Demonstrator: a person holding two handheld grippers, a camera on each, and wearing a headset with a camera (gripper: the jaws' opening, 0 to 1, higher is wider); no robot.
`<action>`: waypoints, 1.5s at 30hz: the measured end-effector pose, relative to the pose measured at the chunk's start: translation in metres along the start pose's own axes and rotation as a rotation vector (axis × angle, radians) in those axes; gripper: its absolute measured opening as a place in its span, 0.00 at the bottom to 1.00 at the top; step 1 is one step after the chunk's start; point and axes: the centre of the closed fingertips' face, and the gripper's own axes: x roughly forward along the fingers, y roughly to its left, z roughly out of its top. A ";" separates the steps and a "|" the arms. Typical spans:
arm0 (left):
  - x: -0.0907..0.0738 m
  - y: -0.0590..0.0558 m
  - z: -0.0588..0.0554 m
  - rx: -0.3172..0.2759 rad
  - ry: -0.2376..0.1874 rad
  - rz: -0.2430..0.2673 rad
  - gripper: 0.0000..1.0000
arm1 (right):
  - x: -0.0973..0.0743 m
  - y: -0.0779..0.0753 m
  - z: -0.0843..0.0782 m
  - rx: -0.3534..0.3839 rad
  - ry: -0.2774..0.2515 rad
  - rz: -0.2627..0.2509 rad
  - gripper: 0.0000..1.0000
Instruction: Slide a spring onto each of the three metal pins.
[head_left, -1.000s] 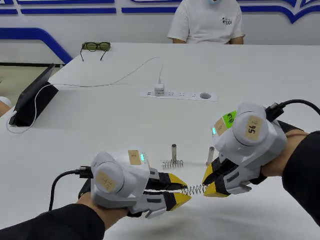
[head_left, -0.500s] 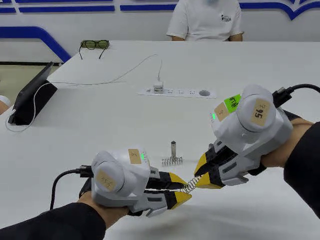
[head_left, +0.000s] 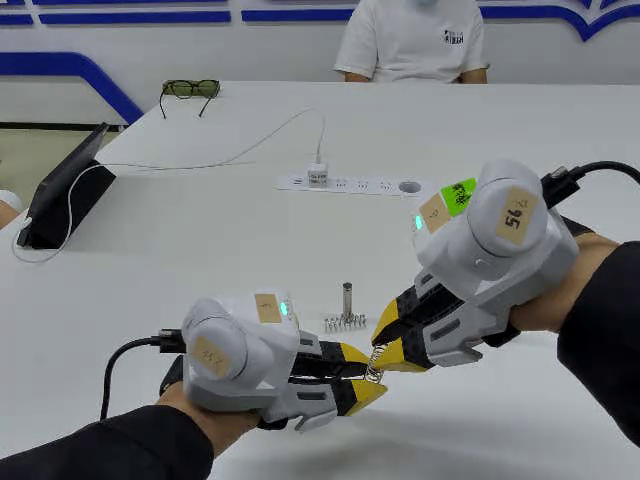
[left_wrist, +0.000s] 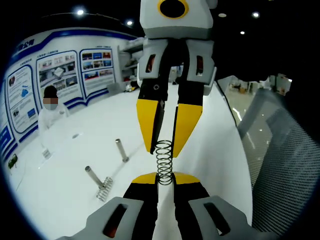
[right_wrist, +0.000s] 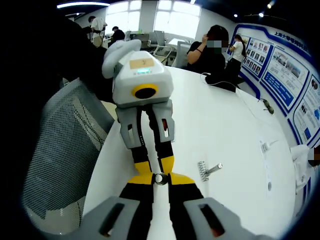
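Right claw (head_left: 376, 350) closer, spring (head_left: 374, 362) steeper

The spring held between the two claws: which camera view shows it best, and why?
The left gripper view: the spring appears side-on, its coils distinct, between the left claw and right claw. The head view shows it small; the right gripper view sees it end-on.

Over the near worktop (head_left: 200, 250) a spring (head_left: 374, 362) spans between the left gripper (head_left: 370, 379) and the right gripper (head_left: 379, 345); just behind it stands a pin (head_left: 347, 298), a loose spring (head_left: 343, 322) at its foot. Farther back lies a power strip (head_left: 355, 185); a tablet (head_left: 65, 190) sits left, glasses (head_left: 190, 91) behind it.
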 end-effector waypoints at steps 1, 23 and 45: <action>0.000 0.001 0.000 -0.006 -0.004 0.002 0.10 | 0.000 0.000 0.001 0.002 -0.004 -0.002 0.12; -0.004 0.006 0.008 -0.047 -0.057 0.026 0.10 | -0.002 -0.009 0.003 0.113 -0.110 -0.036 0.13; -0.006 0.014 0.009 -0.074 -0.064 0.065 0.23 | -0.006 -0.017 0.006 0.142 -0.140 -0.075 0.12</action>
